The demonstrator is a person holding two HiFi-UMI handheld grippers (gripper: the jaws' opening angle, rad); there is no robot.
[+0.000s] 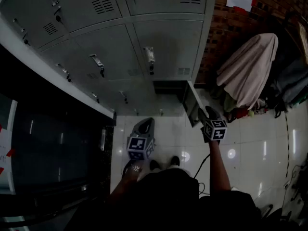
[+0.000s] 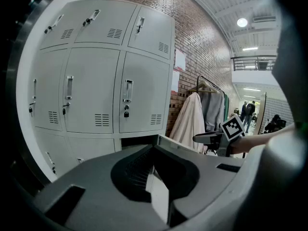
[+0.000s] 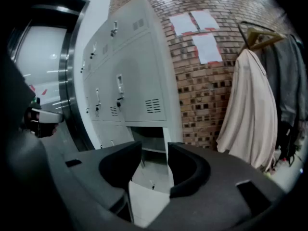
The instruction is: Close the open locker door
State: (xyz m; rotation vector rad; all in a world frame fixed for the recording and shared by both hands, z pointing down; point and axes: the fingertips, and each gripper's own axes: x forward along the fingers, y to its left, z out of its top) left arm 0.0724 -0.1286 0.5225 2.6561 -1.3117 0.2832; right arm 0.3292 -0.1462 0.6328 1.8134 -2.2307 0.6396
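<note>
The grey locker bank (image 1: 120, 42) has one open compartment (image 1: 168, 86) low in its right column. Its door (image 1: 192, 100) swings out toward me from the right side. My right gripper (image 1: 208, 113) hovers just off the door's free edge, jaws wide apart with nothing between them. In the right gripper view the compartment (image 3: 149, 141) and the door's edge (image 3: 166, 153) show through the right gripper (image 3: 154, 165). My left gripper (image 1: 144, 124) hangs lower left of the opening, away from the door. In its own view the left gripper (image 2: 156, 177) shows a narrow empty gap.
A beige coat (image 1: 248, 71) hangs on a rack right of the lockers against a brick wall (image 1: 216, 28). A dark glass and metal frame (image 1: 48, 143) stands at the left. A cable (image 1: 199, 165) trails on the glossy tiled floor.
</note>
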